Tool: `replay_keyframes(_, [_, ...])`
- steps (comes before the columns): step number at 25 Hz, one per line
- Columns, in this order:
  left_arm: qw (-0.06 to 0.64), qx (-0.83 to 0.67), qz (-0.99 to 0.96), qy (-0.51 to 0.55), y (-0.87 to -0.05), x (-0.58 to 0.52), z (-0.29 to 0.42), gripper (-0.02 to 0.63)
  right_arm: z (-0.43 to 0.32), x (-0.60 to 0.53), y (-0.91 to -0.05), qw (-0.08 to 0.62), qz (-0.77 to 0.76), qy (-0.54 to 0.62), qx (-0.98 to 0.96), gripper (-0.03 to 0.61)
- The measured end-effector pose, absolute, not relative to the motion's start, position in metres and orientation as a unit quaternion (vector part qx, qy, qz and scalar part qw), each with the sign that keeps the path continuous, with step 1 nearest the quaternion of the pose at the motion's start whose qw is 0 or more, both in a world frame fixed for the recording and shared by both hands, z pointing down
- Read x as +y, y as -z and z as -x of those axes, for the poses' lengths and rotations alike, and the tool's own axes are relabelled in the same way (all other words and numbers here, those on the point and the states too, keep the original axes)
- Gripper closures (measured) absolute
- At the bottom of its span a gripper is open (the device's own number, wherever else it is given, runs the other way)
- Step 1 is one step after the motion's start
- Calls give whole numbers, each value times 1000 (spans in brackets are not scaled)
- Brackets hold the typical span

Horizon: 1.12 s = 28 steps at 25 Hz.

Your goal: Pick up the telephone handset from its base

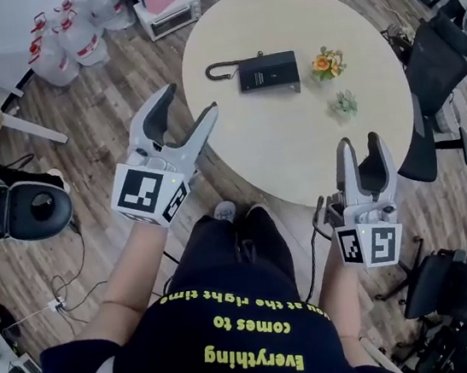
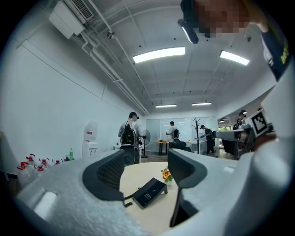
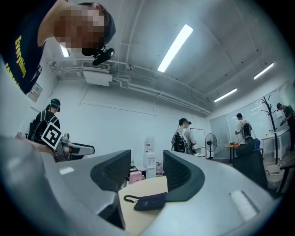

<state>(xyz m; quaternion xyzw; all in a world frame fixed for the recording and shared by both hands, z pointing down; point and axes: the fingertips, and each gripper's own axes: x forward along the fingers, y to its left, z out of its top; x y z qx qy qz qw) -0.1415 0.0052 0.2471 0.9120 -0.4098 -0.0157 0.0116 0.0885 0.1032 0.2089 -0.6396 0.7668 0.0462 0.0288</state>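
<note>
A black telephone point(image 1: 267, 72) lies on the far part of a round cream table point(image 1: 296, 142), its coiled cord point(image 1: 219, 71) trailing left. I cannot make out the handset apart from the base. My left gripper point(image 1: 189, 100) hovers open off the table's left edge, well short of the phone. My right gripper point(image 1: 361, 141) stands open over the table's near right edge. The phone point(image 2: 150, 192) shows between the empty jaws in the left gripper view point(image 2: 146, 168). The right gripper view point(image 3: 144, 173) also shows the phone point(image 3: 150, 201) far ahead, nothing between the jaws.
Two small flower ornaments point(image 1: 328, 63) point(image 1: 344, 105) sit right of the phone. Office chairs point(image 1: 430, 85) stand at the table's right. Water bottles point(image 1: 66, 37) and a small oven point(image 1: 168, 14) are on the floor beyond. Several people point(image 2: 130, 133) stand across the room.
</note>
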Motion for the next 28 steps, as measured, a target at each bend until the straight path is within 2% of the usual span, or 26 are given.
replay_keyframes(5, [16, -417, -909, 3, -258, -19, 128, 316, -104, 78, -222, 28, 635, -34, 771, 356])
replay_keyframes(10, [14, -433, -901, -3, -259, -45, 108, 313, -114, 41, -227, -3, 610, -56, 790, 342])
replay_keyframes(14, [18, -450, -893, -2, -257, -74, 89, 310, -137, 3, -232, 9, 586, -25, 810, 321])
replay_keyframes(22, [27, -461, -887, -23, -274, -112, 40, 307, -195, -41, -248, 10, 571, -7, 821, 319])
replay_keyframes(28, [45, -460, -886, -43, -299, -134, 27, 307, -207, -64, -263, 14, 571, 14, 821, 319])
